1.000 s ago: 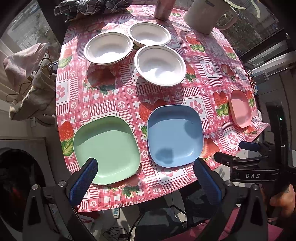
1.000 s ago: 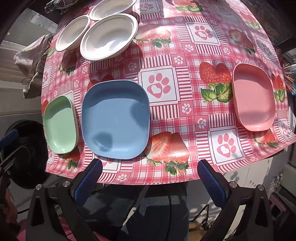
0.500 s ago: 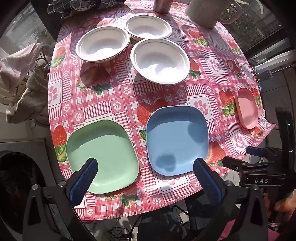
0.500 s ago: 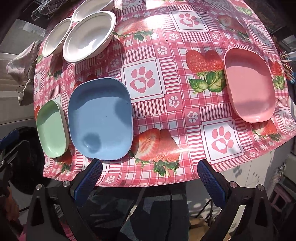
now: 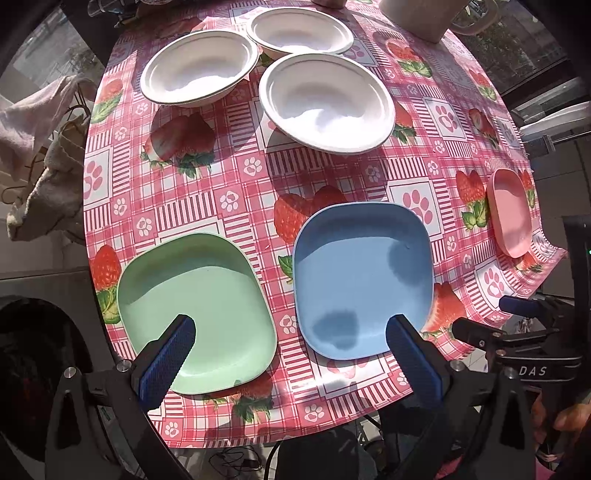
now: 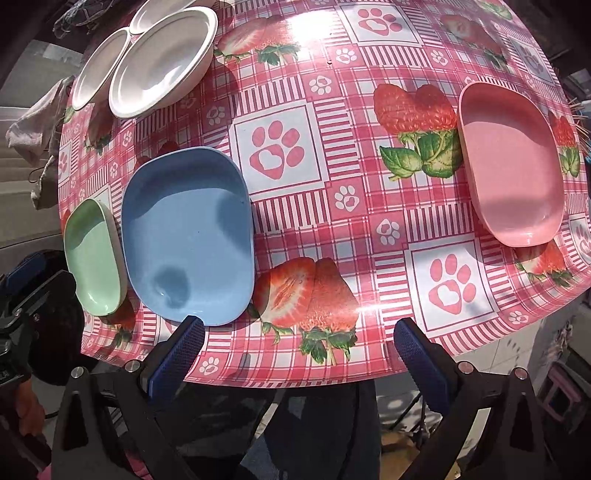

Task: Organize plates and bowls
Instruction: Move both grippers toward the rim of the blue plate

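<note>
Left view alone showed mug (image 5: 432,16) beyond three white bowls (image 5: 325,103). Left gripper (image 5: 291,345) gaped wide, empty, over green plate (image 5: 195,314) and blue plate (image 5: 362,277). Right gripper (image 6: 299,349) wide, empty; pink plate (image 6: 511,166) ahead right.

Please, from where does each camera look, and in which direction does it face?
Left wrist: on the left hand-held gripper, above the near table edge, facing the green plate, blue plate and white bowls; its open fingers show, and the right hand-held gripper at right.
Right wrist: on the right hand-held gripper, same edge, further right, facing the pink plate; its open fingers show.
Shared: all three plates and the bowls.
</note>
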Tool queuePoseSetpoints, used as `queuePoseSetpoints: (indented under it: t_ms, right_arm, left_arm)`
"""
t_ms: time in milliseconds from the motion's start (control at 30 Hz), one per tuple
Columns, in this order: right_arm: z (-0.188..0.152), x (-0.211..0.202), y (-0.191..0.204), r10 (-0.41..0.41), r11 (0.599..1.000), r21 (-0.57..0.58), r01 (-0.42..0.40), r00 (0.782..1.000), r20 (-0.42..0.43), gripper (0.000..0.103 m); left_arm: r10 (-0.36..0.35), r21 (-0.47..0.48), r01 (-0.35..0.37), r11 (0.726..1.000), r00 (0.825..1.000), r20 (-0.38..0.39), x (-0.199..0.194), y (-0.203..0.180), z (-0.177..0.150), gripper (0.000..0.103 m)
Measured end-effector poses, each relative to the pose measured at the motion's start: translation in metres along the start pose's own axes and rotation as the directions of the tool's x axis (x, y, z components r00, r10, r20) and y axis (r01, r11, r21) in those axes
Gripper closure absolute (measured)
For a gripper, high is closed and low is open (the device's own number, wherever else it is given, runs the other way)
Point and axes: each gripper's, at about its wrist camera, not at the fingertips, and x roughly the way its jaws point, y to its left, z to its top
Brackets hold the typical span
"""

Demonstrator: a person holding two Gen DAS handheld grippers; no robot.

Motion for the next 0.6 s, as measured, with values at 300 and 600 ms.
queuePoseSetpoints:
  t_ms: [300, 600]
  right_arm:
    - [0.013, 0.018, 0.004, -0.04, 0.999, 0.003, 0.04, 0.999, 0.016, 0.0]
    - [0.039, 0.039, 0.009, -0.085, 0.996, 0.028, 0.083, 0.995, 0.048, 0.0]
  left_arm:
    - [0.026, 0.025, -0.026, 0.999, 1.0, 0.003, 0.01, -0.007, 0.007, 0.0]
    - [0.102, 0.048, -0.103, 0.994, 0.995, 0.019, 0.034, -0.024, 0.02, 0.0]
